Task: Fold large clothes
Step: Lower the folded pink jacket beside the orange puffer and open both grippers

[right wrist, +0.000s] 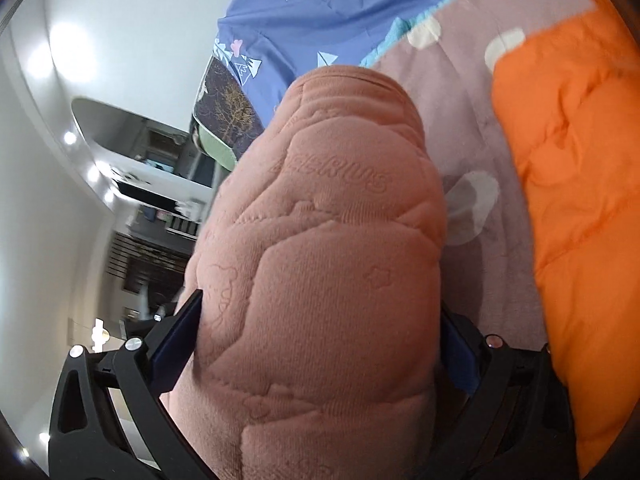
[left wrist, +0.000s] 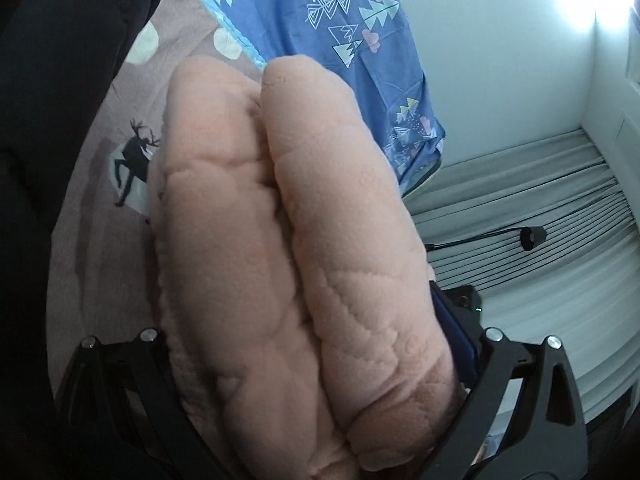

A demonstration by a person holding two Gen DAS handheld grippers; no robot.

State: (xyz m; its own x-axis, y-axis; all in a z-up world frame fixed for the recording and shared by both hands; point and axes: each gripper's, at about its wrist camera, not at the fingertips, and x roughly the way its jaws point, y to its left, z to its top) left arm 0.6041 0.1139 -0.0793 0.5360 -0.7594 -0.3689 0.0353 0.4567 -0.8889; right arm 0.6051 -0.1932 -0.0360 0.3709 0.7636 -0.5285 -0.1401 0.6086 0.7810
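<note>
I have the pink quilted garment (left wrist: 280, 240) bunched thick in both grippers. My left gripper (left wrist: 316, 364) is clamped on 2 fat folds of it, jaws spread wide by the bulk. My right gripper (right wrist: 320, 344) is clamped on another wad of the garment (right wrist: 320, 260), a blue pad (right wrist: 176, 344) pressed against its side. The garment hangs over the mauve spotted bedspread (right wrist: 472, 128). A blue patterned sheet (left wrist: 320, 20) lies beyond, and an orange padded jacket (right wrist: 580, 200) lies on the bedspread, just beside my right gripper.
</note>
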